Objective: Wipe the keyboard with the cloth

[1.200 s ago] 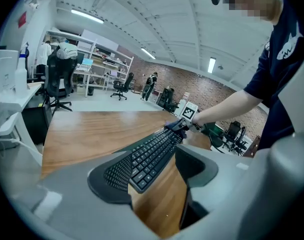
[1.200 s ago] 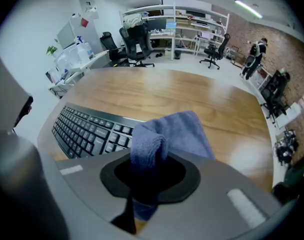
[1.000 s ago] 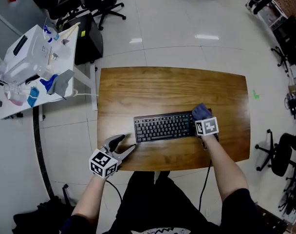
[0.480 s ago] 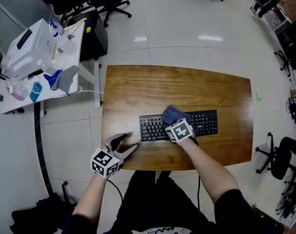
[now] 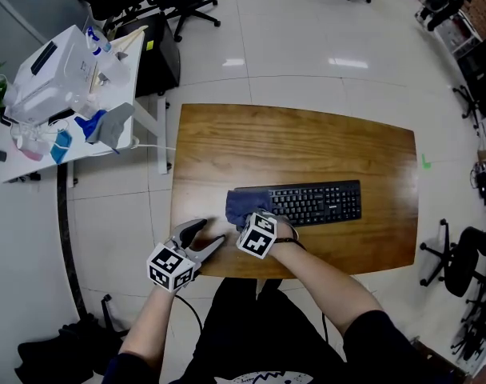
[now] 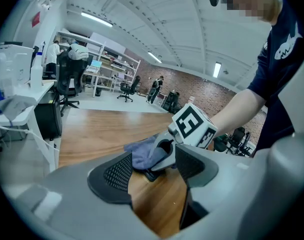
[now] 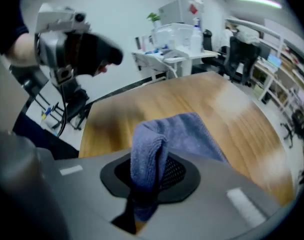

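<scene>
A black keyboard (image 5: 319, 202) lies across the near half of the wooden table (image 5: 291, 142). My right gripper (image 5: 249, 217) is shut on a blue-grey cloth (image 5: 244, 205), which covers the keyboard's left end. In the right gripper view the cloth (image 7: 164, 136) is folded and pinched between the jaws (image 7: 149, 184), draping forward over the wood. My left gripper (image 5: 205, 237) rests open at the table's front left edge, a short way left of the cloth. The left gripper view shows its fingers (image 6: 114, 174) apart, with the cloth (image 6: 142, 153) and the keyboard's corner (image 6: 151, 174) just beyond.
A white side table (image 5: 135, 114) with a printer (image 5: 43, 74), bottles and a rag stands left of the wooden table. Office chairs (image 5: 175, 2) stand on the tiled floor behind. The table's front edge (image 5: 307, 270) runs just before my body.
My right gripper has swept the cloth leftwards along the keyboard, from its right end to its left end. The left gripper has stayed where it was, open.
</scene>
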`<state>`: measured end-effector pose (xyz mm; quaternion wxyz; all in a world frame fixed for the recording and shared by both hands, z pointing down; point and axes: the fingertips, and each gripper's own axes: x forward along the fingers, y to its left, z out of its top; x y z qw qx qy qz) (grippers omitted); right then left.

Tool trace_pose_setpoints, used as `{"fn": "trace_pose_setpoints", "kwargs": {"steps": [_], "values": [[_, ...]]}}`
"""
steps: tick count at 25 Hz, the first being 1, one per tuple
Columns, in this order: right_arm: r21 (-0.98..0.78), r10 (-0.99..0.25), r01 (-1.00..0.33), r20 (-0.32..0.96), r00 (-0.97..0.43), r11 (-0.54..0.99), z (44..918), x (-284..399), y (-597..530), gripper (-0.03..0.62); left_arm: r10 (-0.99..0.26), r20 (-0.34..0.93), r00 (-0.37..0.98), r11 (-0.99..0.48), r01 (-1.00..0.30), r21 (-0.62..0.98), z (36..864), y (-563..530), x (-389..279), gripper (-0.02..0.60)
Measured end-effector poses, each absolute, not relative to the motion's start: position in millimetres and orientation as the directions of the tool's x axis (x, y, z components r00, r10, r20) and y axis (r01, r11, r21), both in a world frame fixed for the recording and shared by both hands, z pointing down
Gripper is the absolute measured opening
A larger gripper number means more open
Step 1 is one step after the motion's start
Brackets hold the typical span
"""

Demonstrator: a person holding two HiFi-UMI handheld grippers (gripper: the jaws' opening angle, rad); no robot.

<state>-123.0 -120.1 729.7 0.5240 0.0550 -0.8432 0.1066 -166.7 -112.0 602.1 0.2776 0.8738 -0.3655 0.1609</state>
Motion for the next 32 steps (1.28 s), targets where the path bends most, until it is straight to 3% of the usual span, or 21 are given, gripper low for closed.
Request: {"fn": "trace_pose_setpoints", "kwargs": {"steps": [4,11,32], "values": [[-0.058,0.021,-0.083,0.919,-0.394,0.995,740.9,-115.0,-103.6,0.064,-0.547,0.484,0.683,-0.581,-0.726,0.368,603.0,-111.1,-165.9,0.261],[-0.044,0.004,-0.101,0.933,-0.36,0.994,743.5,-63.0,-108.2,0.064,-0.519,0.48,0.708,-0.612,-0.699,0.369,602.6,-113.6,-145.9,0.261],[-0.005,-0.131,-0.538,0.968,-0.215,0.843,751.3,201.0,-150.2,0.063,-0.444,0.473,0.761,-0.69,-0.627,0.362,599.2,-118.5,-71.8,0.261]]}}
